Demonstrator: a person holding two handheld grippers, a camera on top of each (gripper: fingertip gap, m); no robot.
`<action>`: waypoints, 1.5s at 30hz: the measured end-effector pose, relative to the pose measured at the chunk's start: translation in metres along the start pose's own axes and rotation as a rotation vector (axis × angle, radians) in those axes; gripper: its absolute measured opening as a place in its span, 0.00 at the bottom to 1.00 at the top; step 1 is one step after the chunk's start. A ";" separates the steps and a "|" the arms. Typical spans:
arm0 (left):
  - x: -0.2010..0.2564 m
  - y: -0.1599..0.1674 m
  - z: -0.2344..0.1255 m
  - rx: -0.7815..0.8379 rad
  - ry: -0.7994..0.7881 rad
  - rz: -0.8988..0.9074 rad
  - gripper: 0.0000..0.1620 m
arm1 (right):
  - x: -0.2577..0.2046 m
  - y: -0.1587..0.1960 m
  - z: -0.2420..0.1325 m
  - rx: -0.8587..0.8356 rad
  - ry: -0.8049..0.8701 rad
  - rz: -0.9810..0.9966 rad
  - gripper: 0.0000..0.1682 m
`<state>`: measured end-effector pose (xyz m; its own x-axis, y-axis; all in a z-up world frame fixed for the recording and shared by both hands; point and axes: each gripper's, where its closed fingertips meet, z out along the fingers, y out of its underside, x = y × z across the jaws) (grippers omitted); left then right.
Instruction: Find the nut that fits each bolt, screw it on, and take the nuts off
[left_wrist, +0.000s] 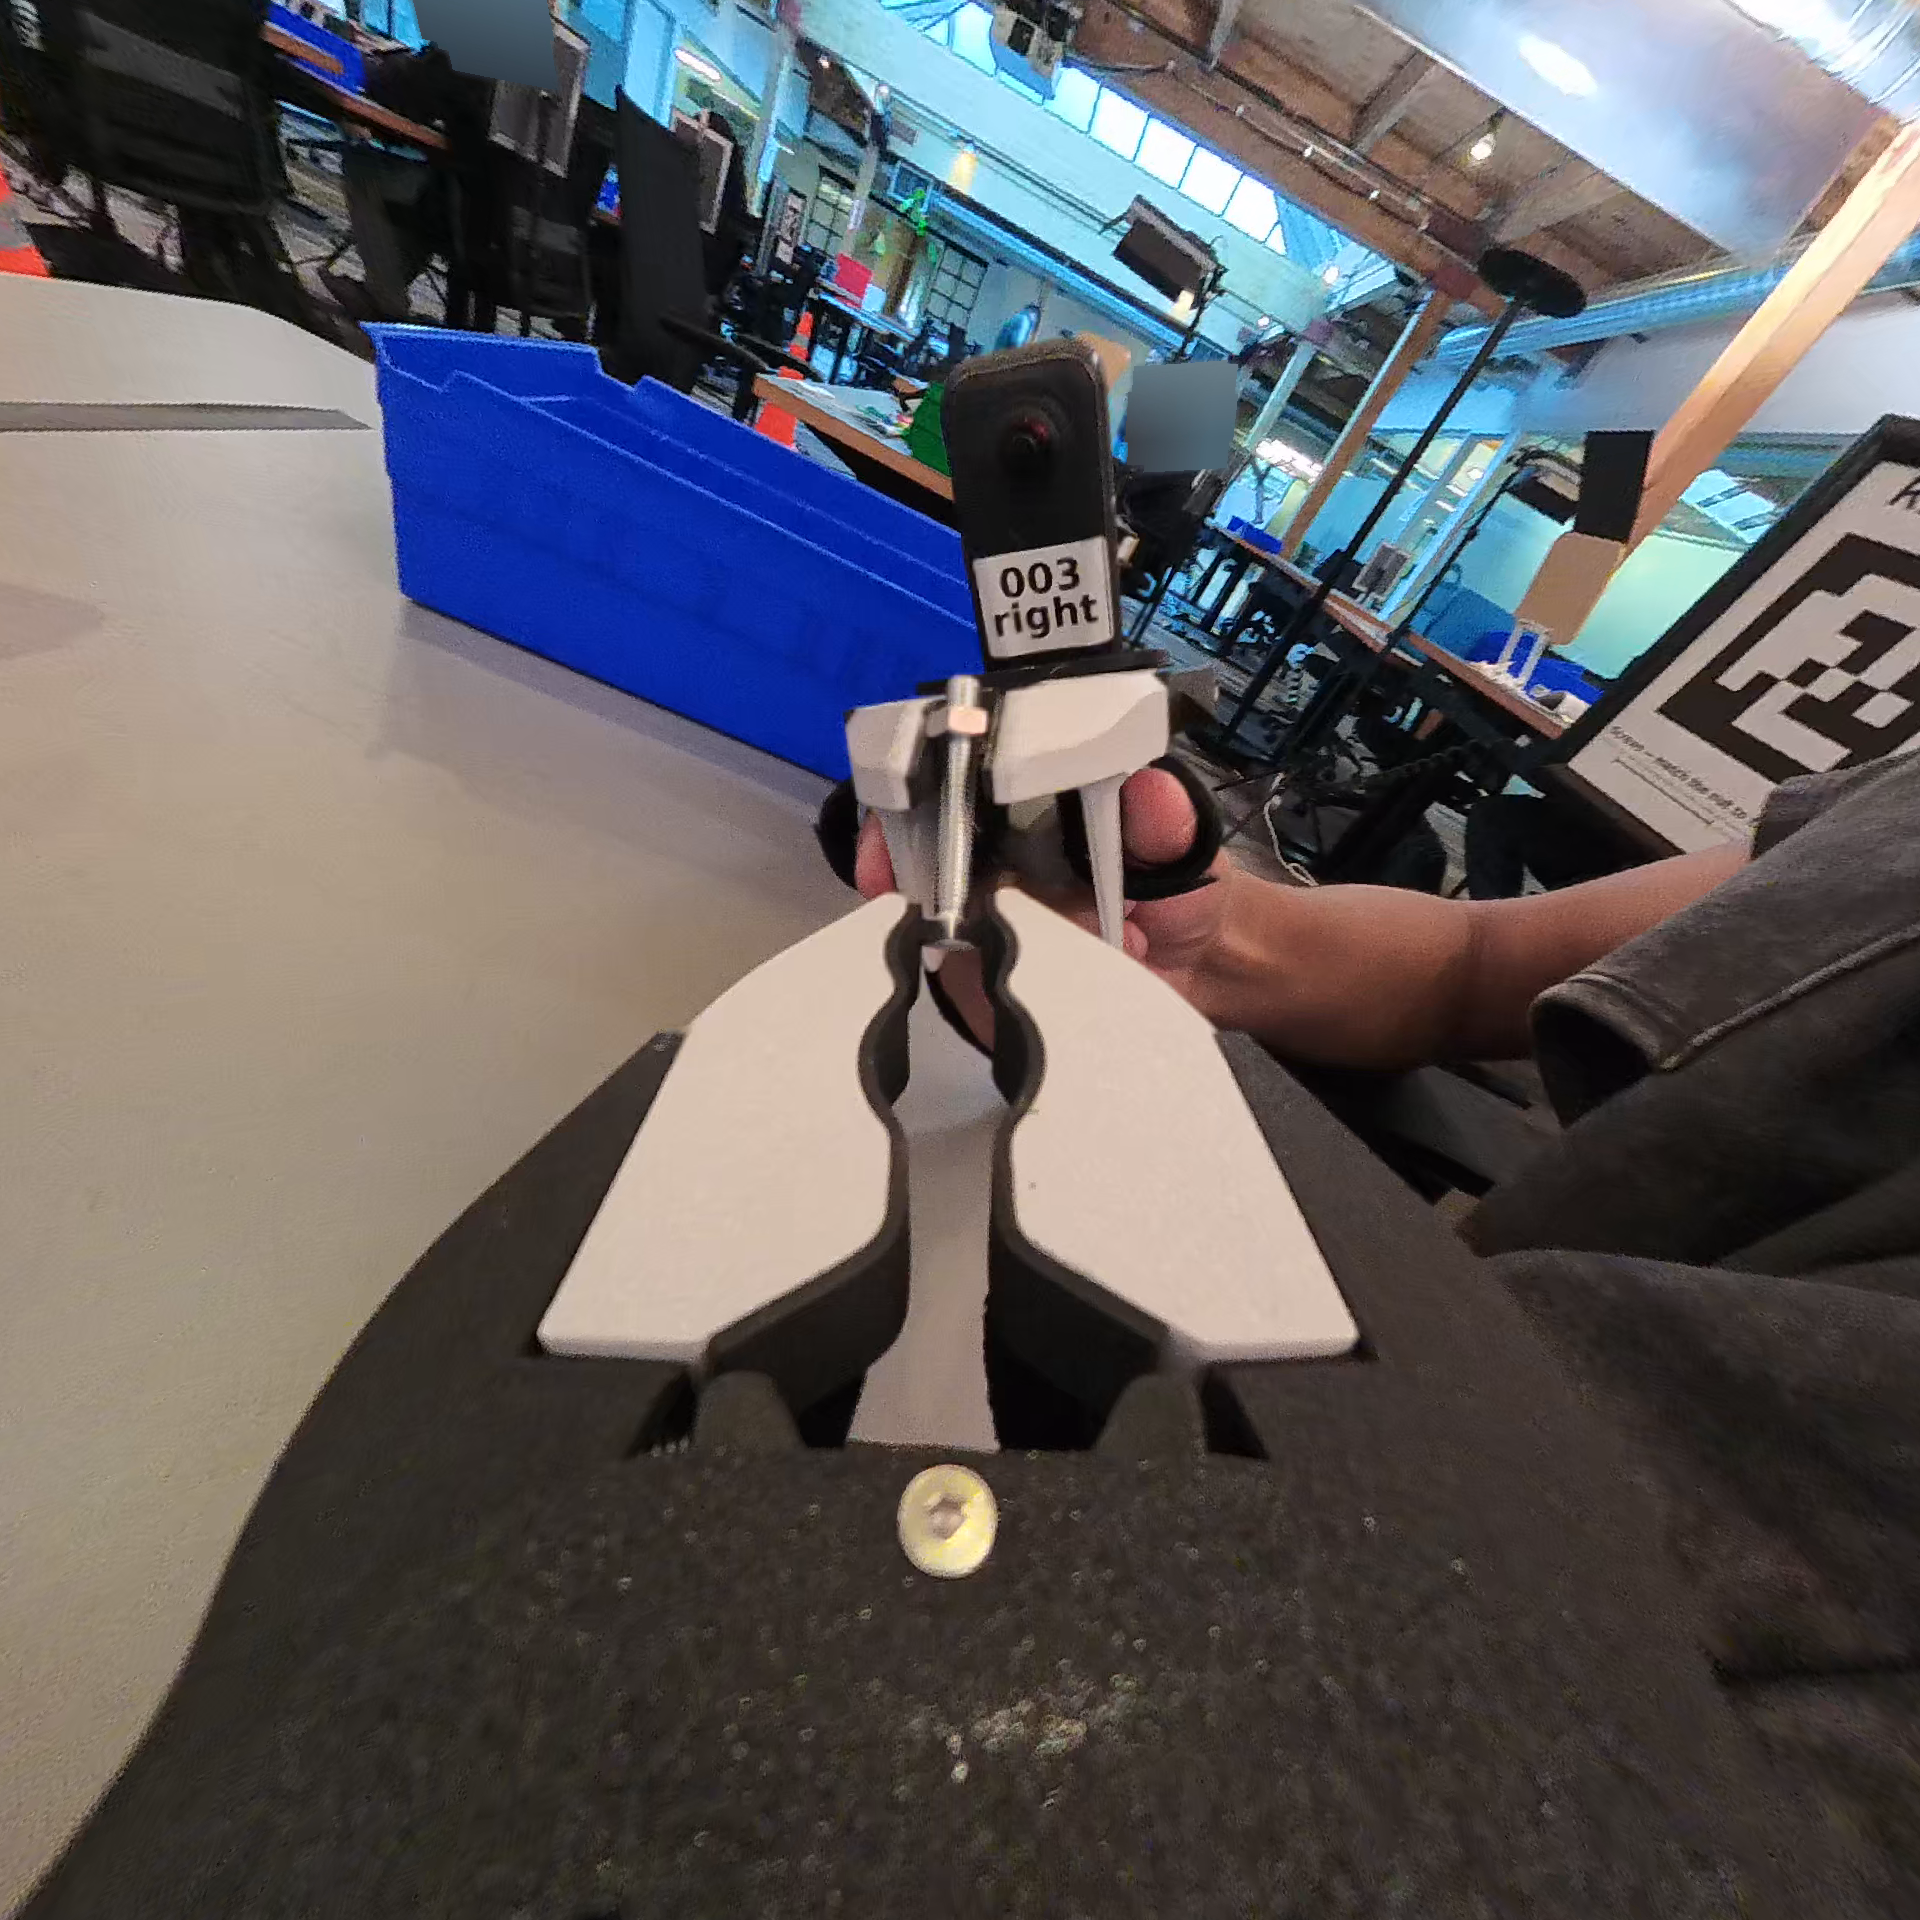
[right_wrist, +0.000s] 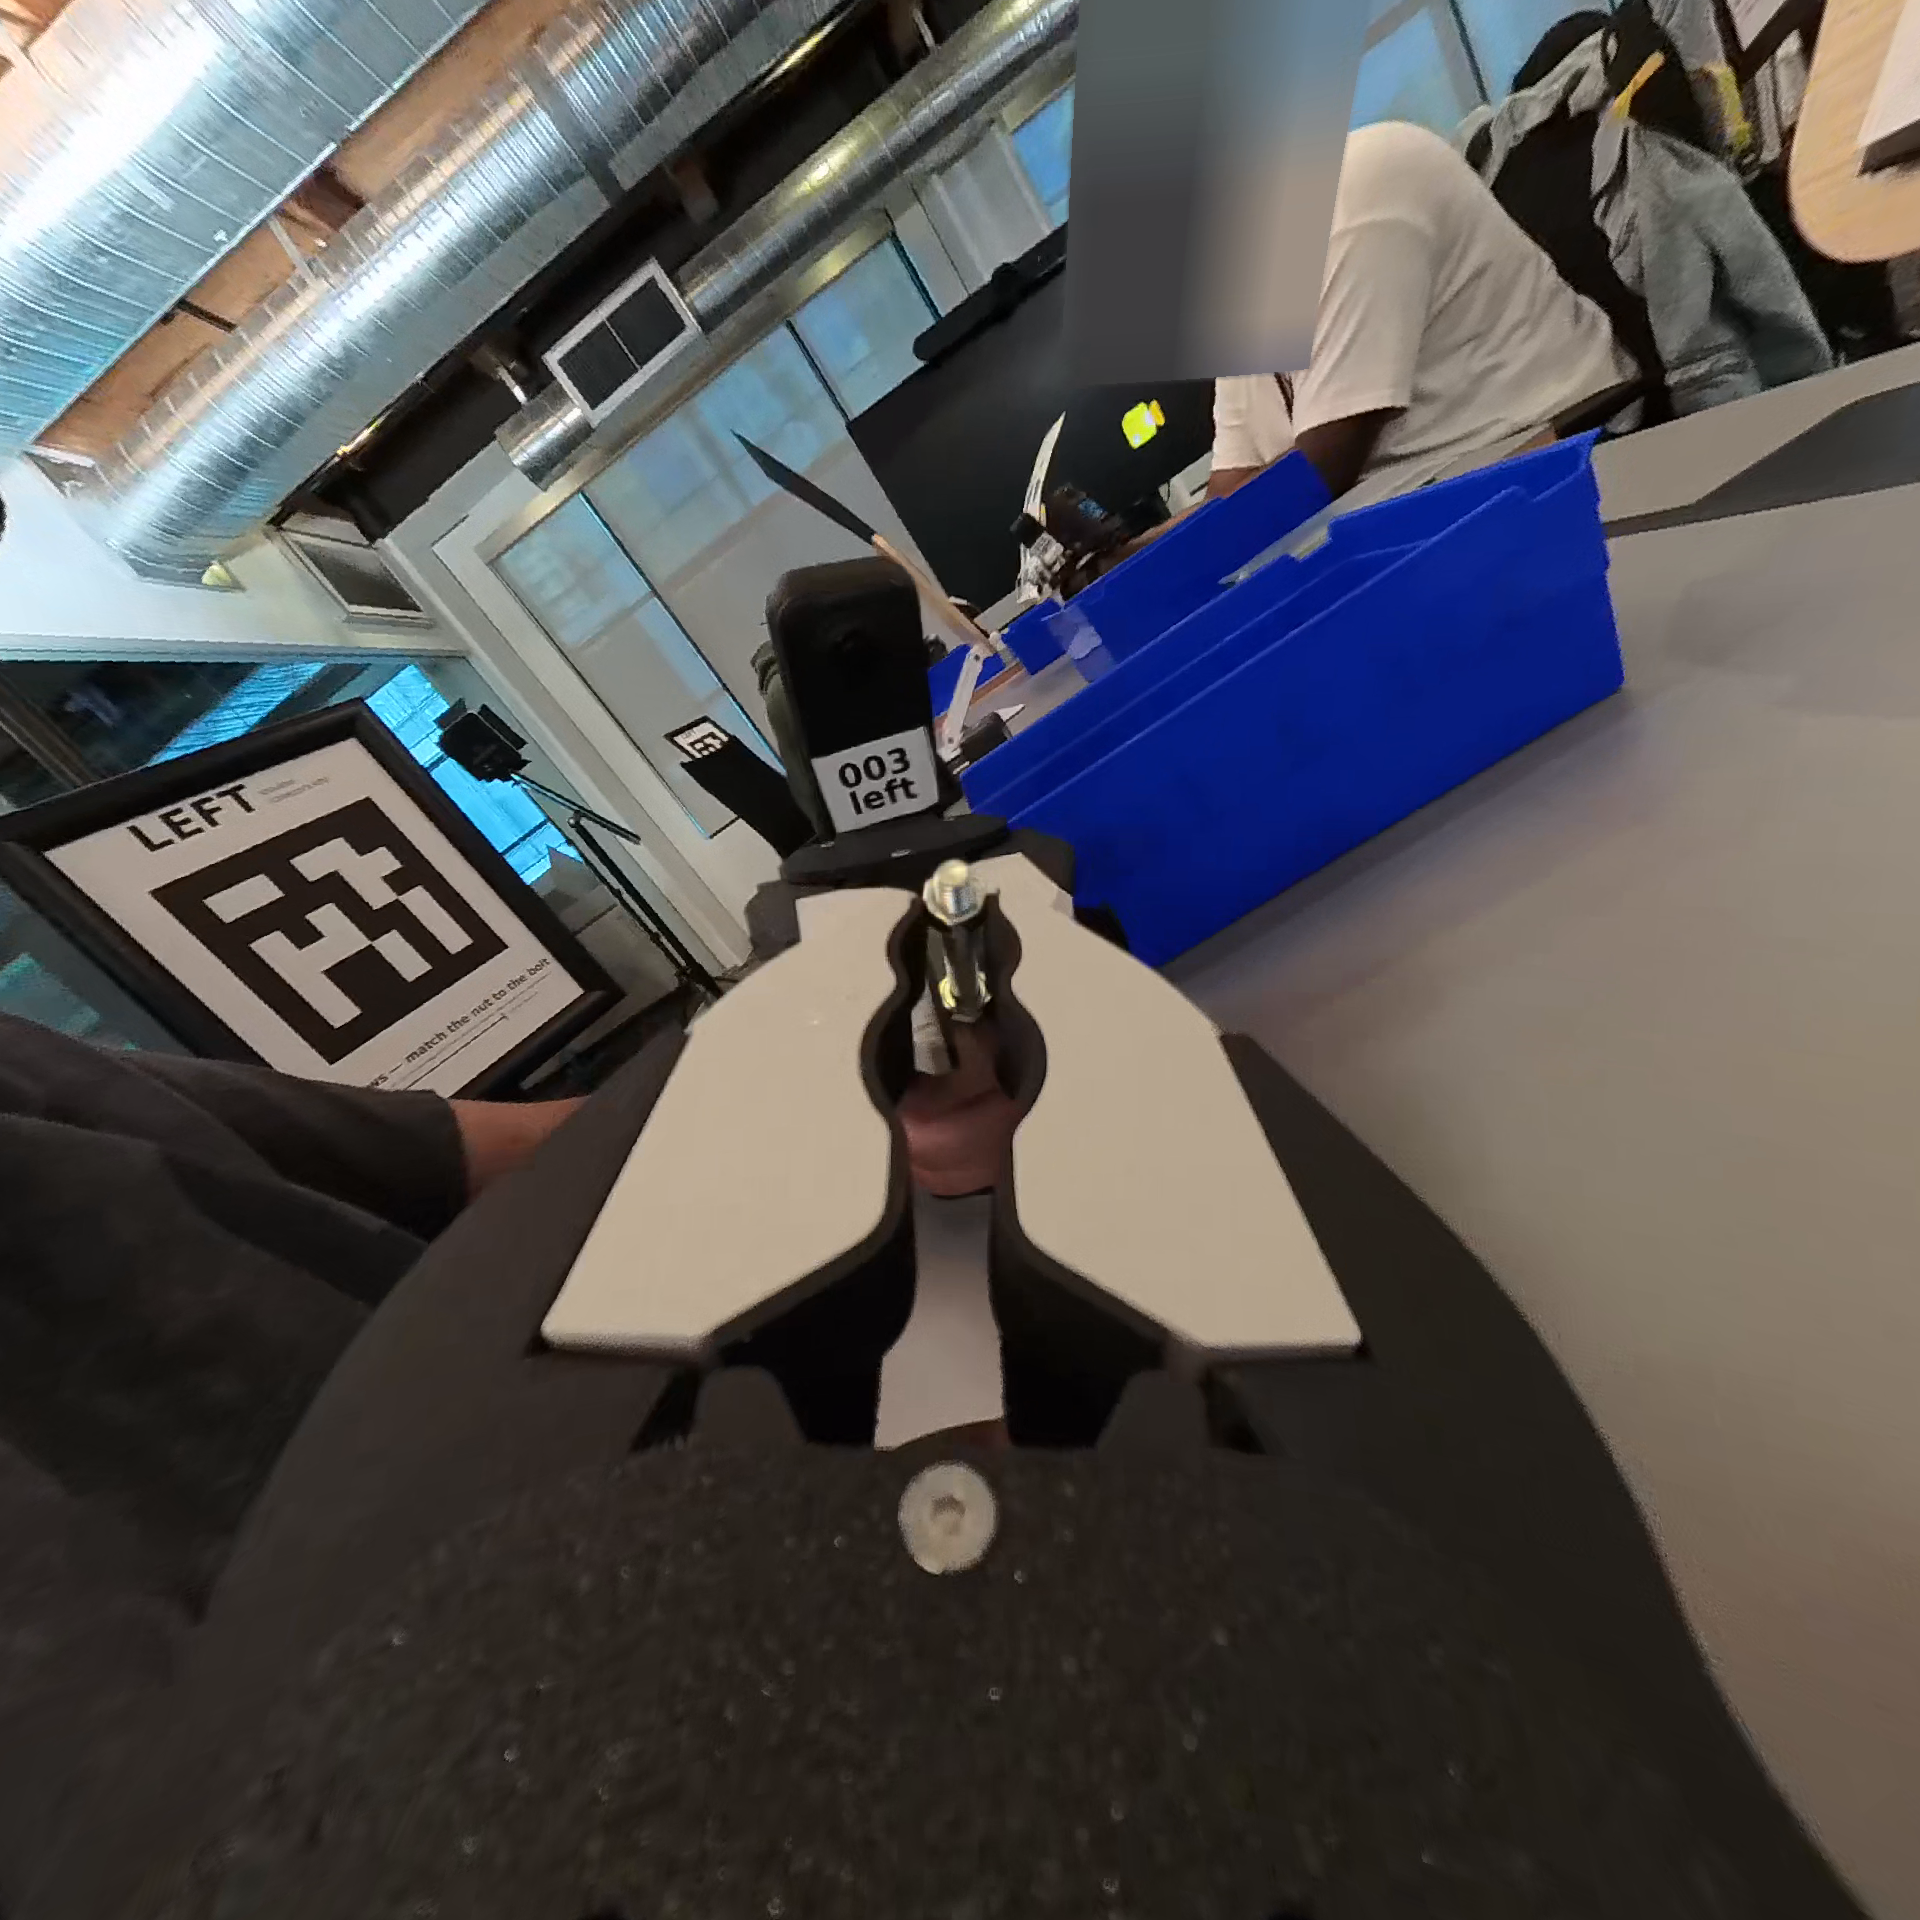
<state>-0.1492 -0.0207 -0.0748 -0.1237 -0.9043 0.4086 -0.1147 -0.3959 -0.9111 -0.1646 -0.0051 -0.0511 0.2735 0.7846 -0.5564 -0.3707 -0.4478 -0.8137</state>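
The left gripper (left_wrist: 948, 940), with its white fingers and black pads, has its tips on each side of the low end of a long shiny silver metal bolt (left_wrist: 956, 821). I cannot tell if it is squeezing the bolt or only touching it. The right gripper (right_wrist: 951, 920) looks the same and faces the left one. It is closed around the bolt, which lies between its fingers. A small silver six-sided nut (left_wrist: 963, 719) sits on the bolt near its far end, close to the base of the right gripper's fingers. A person's hand (left_wrist: 1164, 914) holds that gripper from behind. All of this is up in the air, near the close corner of a big blue plastic bin (left_wrist: 623, 540). The bin stands on a flat grey table (left_wrist: 156, 727). A framed white sign with black squares (left_wrist: 1818, 644) stands on the other side of the grippers from the bin. I think the nut is being turned now. If one gripper lets go or tips sideways, the bolt could slip and fall onto the table. If the nut goes on crooked, it could get stuck.
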 end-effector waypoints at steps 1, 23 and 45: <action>0.001 -0.001 0.000 0.007 -0.001 0.006 0.06 | 0.001 -0.001 -0.002 -0.002 0.003 0.006 0.06; 0.002 0.003 0.003 -0.108 -0.124 0.166 0.34 | 0.135 -0.137 -0.311 -0.621 1.195 -0.091 0.06; -0.014 0.010 -0.004 -0.135 -0.199 0.126 0.33 | 0.152 -0.157 -0.267 -0.537 1.353 -0.431 0.20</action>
<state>-0.1531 -0.0118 -0.0896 0.0496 -0.9640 0.2613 -0.2423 -0.2655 -0.9332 0.1722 0.0702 -0.0525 0.9681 0.0543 0.2447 0.2239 -0.6268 -0.7464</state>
